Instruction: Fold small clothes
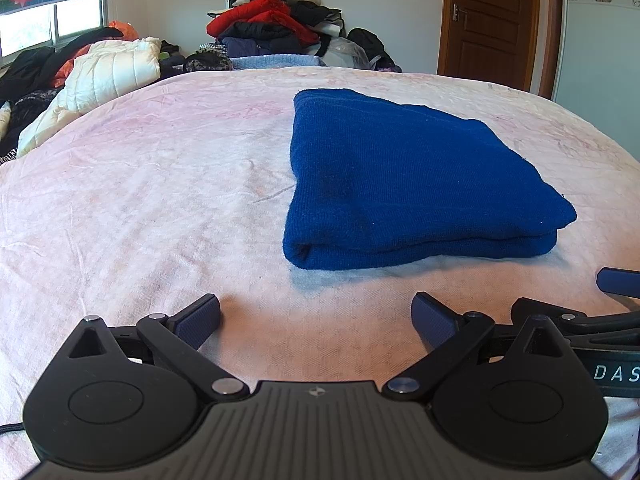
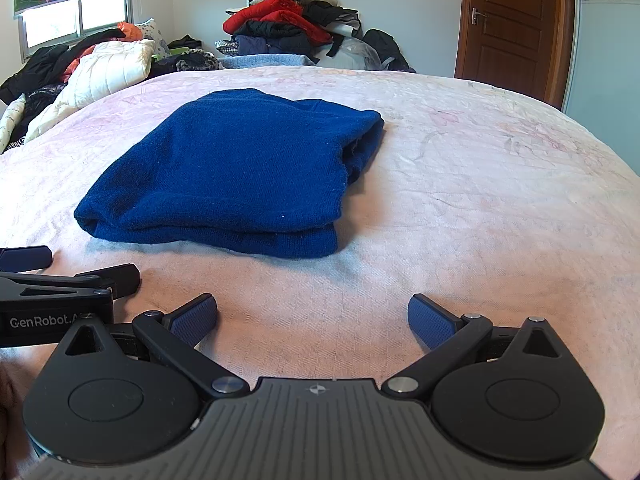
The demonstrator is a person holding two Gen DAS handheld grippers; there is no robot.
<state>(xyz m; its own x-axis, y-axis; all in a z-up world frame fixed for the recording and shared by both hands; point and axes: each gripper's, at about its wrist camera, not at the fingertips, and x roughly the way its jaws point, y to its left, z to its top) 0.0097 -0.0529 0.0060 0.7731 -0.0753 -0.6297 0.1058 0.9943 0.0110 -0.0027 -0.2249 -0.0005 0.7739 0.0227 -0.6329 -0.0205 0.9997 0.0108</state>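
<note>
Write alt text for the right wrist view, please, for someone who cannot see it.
A folded blue garment lies on a pale pink bedsheet, ahead of the right gripper, whose jaws stand open and empty. The left gripper shows at the left edge; piled clothes and a wooden door stand behind.

Folded blue garment (image 1: 404,176): one. Bed (image 1: 140,200): one. Hand-held gripper: two, left hand-held gripper (image 1: 316,316) and right hand-held gripper (image 2: 312,316). Clothes heap (image 1: 276,20): one. Door (image 1: 492,20): one. Window (image 1: 52,26): one.
</note>
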